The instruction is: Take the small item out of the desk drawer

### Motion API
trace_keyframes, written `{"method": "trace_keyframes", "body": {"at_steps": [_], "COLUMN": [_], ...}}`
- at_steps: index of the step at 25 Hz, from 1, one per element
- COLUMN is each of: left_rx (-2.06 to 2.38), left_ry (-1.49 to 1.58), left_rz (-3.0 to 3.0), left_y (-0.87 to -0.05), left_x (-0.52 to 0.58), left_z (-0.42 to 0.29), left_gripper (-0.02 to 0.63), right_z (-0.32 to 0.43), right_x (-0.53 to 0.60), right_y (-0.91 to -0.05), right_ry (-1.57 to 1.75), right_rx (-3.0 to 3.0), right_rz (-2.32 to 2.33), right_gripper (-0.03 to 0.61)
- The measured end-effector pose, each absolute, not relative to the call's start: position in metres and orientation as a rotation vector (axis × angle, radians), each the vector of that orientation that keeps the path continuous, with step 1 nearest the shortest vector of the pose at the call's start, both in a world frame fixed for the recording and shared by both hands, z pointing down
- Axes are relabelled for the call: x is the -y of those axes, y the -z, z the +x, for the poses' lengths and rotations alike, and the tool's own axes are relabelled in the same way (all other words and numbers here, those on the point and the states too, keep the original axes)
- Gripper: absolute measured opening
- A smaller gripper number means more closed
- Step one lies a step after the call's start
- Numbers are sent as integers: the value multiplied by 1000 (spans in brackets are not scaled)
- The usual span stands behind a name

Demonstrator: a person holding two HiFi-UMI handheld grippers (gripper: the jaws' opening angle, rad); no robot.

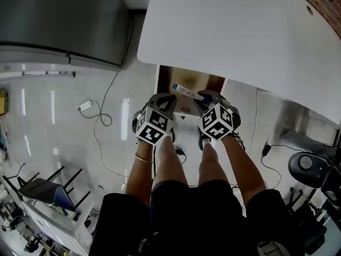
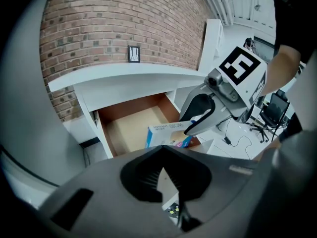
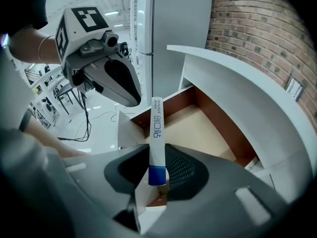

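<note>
The wooden drawer (image 1: pixel 184 80) stands pulled out from under the white desk (image 1: pixel 240 36), and its brown floor (image 2: pixel 131 128) looks bare. My right gripper (image 1: pixel 205 96) is shut on a small white box with a blue end (image 3: pixel 156 143), gripped by its thin sides and held above the drawer's front. The left gripper view shows the same box (image 2: pixel 166 133) between the right gripper's fingers (image 2: pixel 200 115). My left gripper (image 1: pixel 162 101) hangs just left of it, shut with nothing in its jaws; in the right gripper view the left gripper (image 3: pixel 119 81) is close beside the box.
A grey cabinet (image 1: pixel 64 25) stands left of the desk. Cables and a power strip (image 1: pixel 85 106) lie on the glossy floor. Chairs (image 1: pixel 42 191) are at the lower left, an office chair base (image 1: pixel 309 167) at the right. A brick wall (image 2: pixel 124 24) backs the desk.
</note>
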State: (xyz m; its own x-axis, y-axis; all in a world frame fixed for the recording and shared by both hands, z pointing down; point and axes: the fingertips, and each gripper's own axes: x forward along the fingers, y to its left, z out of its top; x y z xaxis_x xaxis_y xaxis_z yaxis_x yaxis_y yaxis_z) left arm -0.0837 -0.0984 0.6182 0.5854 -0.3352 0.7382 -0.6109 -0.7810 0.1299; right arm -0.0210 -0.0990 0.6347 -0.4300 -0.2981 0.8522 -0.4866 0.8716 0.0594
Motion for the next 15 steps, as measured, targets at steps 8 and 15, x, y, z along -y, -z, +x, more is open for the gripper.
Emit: {"method": "trace_keyframes", "body": {"at_steps": [8, 15], "left_rx": [841, 876], "left_ry": [-948, -931], "left_rz": [2422, 2423], "left_y": [-590, -572], "left_x": [96, 94], "left_z": [-88, -90], "left_gripper": [0, 0], "right_z": [-16, -12], "right_x": [96, 96], "right_y": [-607, -588], "right_ry": [-242, -243], "right_rx": [2073, 2092], "right_rz": [602, 627], "right_gripper": [107, 107]}}
